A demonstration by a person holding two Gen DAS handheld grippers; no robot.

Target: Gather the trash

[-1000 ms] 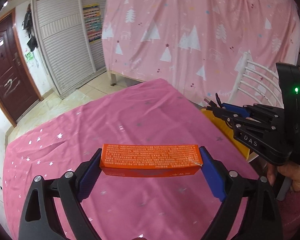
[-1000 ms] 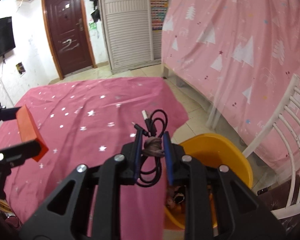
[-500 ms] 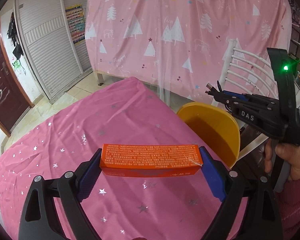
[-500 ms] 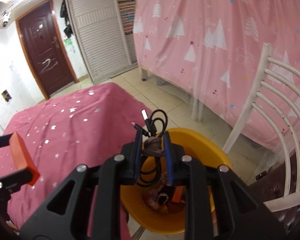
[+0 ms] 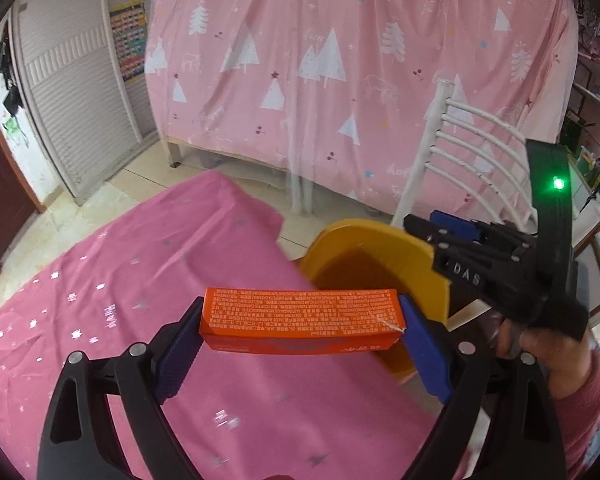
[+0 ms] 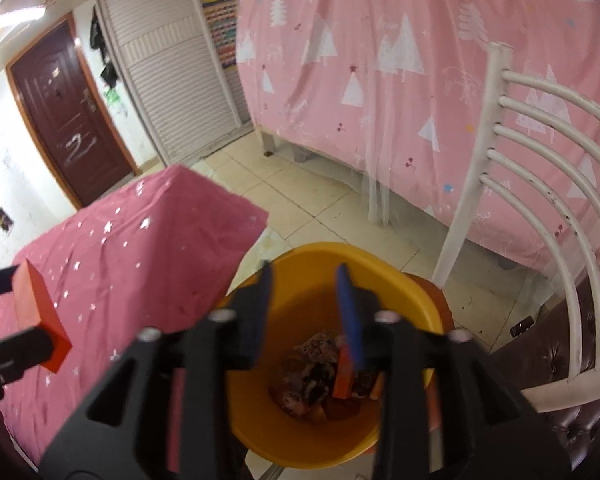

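Note:
My left gripper (image 5: pixel 302 320) is shut on a long orange box (image 5: pixel 300 318) and holds it level above the table's right edge, next to the yellow bin (image 5: pixel 364 236). The box also shows at the left of the right wrist view (image 6: pixel 40 320). My right gripper (image 6: pixel 306 300) is open and empty, directly above the yellow bin (image 6: pixel 412 276). It also shows in the left wrist view (image 5: pixel 444 226). Several pieces of trash (image 6: pixel 312 380) lie in the bottom of the bin. The black cable is not visible.
The table wears a pink star-print cloth (image 5: pixel 140 280), with its corner by the bin (image 6: pixel 204 216). A white chair (image 6: pixel 540 184) stands right of the bin. A pink tree-print curtain (image 5: pixel 360 60) hangs behind. Tiled floor (image 6: pixel 320 208) lies between them.
My right gripper moved over the bin and opened, and the black cable it held has gone from its jaws. My left gripper moved right toward the bin with the orange box.

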